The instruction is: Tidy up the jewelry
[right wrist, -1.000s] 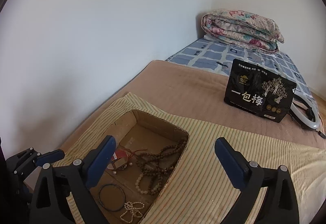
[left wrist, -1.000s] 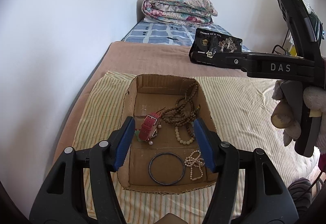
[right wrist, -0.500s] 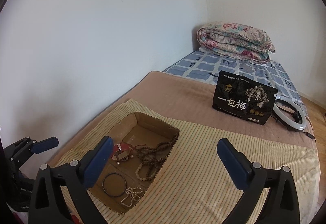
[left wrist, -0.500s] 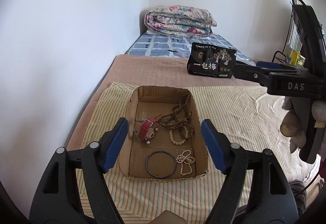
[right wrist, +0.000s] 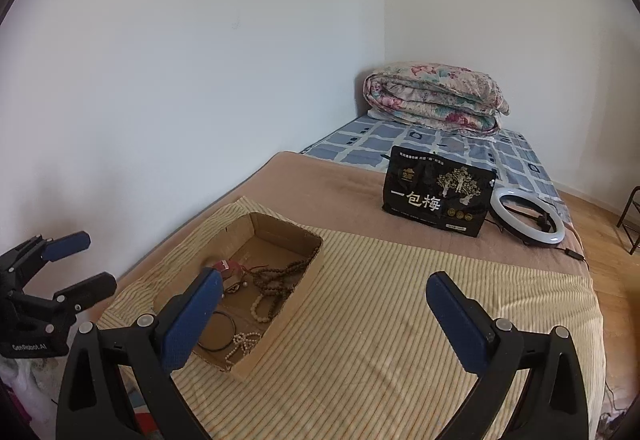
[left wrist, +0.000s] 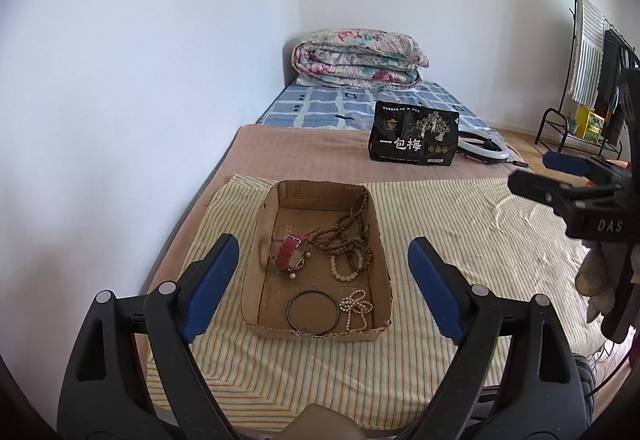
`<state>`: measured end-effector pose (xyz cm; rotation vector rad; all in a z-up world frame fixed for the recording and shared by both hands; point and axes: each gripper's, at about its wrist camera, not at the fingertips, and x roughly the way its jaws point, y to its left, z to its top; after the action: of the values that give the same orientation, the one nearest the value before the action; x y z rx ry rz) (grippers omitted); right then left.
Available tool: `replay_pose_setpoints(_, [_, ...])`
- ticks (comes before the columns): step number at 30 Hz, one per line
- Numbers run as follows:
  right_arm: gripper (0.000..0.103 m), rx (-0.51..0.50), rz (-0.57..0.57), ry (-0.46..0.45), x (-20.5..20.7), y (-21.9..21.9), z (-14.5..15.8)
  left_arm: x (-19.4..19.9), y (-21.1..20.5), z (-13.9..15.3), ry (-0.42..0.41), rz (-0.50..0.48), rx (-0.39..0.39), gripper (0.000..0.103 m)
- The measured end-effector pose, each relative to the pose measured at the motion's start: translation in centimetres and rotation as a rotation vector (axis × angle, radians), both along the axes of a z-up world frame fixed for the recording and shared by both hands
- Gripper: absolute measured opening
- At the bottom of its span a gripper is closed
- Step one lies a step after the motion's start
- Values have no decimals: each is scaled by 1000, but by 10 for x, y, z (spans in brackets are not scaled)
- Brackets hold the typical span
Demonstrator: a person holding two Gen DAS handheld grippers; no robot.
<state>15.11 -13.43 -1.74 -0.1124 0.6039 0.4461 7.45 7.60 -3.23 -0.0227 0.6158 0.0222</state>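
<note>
An open cardboard box (left wrist: 260, 240) (right wrist: 304, 284) sits on a striped cloth (left wrist: 460, 240) on the bed. Inside lie a red watch (left wrist: 289, 252), brown bead strings (left wrist: 346, 230), a pale bead bracelet (left wrist: 344, 272), a dark bangle (left wrist: 313, 311) and a small pearl string (left wrist: 357, 307). My left gripper (left wrist: 322, 280) is open and empty, held back above the box's near end. My right gripper (right wrist: 324, 312) is open and empty, above the cloth to the right of the box. The right gripper also shows at the right edge of the left wrist view (left wrist: 560, 175), and the left gripper at the left edge of the right wrist view (right wrist: 76, 264).
A black snack bag (left wrist: 414, 137) (right wrist: 438, 195) stands on the brown blanket behind the cloth, with a white ring light (right wrist: 527, 220) beside it. A folded floral quilt (left wrist: 358, 57) lies at the bed's far end. A white wall runs along the left. A clothes rack (left wrist: 588, 71) stands far right.
Both grippers have pulled back and up from the box, which looks smaller now. The left jaws have opened wider. The right gripper has moved away to the right.
</note>
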Motion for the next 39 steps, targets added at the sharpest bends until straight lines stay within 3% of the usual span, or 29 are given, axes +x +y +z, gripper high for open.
replay_pose_setpoints(7, [103,-30,-42,-5,-26,-21,-8,-9,-3,3,-14,17,-13,96])
replay_pose_setpoints(14, [103,-16,-83,11,-36,-40,-16,-14,-6,7,-20,32,22,98])
replay_pose_setpoints(16, [103,-16,-91,13,-38,-43,-18,-16,-6,8,-23,36,23,102])
replay_pose_setpoints(27, [103,-25,-119,12,-45,-50,-22,-22,-10,11,-23,58,81,103])
replay_pose_setpoints(39, [103,-33,-150,9,-49,-59,-23,-24,-10,12,-21,65,84,103])
